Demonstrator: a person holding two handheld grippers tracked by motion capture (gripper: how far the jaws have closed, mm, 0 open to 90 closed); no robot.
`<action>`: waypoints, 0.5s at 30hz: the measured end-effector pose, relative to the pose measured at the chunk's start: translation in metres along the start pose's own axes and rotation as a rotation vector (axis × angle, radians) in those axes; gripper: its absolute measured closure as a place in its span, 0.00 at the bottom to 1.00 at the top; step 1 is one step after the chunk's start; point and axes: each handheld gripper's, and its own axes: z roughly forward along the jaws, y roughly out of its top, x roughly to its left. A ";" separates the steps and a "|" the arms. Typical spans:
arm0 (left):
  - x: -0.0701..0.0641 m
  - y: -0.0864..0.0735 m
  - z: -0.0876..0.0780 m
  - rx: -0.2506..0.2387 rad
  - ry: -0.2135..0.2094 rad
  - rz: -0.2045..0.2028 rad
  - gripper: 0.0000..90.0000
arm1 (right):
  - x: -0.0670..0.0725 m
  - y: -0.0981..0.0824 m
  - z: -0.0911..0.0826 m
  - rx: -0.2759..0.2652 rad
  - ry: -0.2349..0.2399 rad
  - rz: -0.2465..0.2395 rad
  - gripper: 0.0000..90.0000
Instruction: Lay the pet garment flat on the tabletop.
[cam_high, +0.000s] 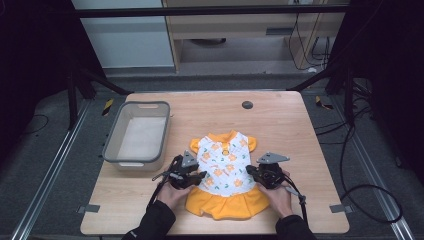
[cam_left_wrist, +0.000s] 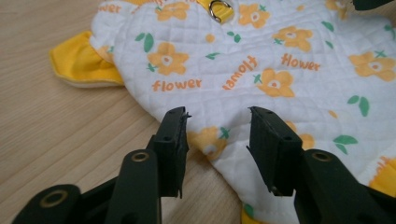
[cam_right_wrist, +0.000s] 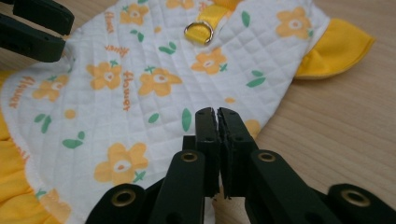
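Observation:
A small dress (cam_high: 225, 165) lies flat in the middle of the wooden table (cam_high: 285, 125), with a white quilted top printed with orange flowers, yellow sleeves and a yellow skirt. My left gripper (cam_high: 200, 176) is at its left edge. In the left gripper view the dress (cam_left_wrist: 261, 60) has a small wrinkle between the wide-apart jaws of my left gripper (cam_left_wrist: 218, 116), and the pads do not touch it. My right gripper (cam_high: 251, 171) is at the right edge. In the right gripper view its jaws (cam_right_wrist: 217, 112) stand almost together, tips pinching the dress (cam_right_wrist: 140, 79) at the hem.
A grey plastic bin (cam_high: 112, 145), empty, stands on the table to the left of the dress. A small black round insert (cam_high: 247, 105) sits near the table's far edge. The person's hands and dark sleeves come in at the near edge.

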 end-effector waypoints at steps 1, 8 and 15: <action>0.000 0.000 -0.005 -0.008 0.002 0.000 0.60 | 0.000 0.000 -0.003 -0.007 -0.003 0.002 0.94; 0.003 -0.010 -0.031 -0.065 -0.007 -0.004 0.51 | -0.012 -0.002 -0.030 -0.064 -0.017 0.020 0.88; 0.012 -0.034 -0.054 -0.080 0.019 -0.022 0.44 | -0.025 -0.009 -0.050 -0.094 -0.070 0.061 0.74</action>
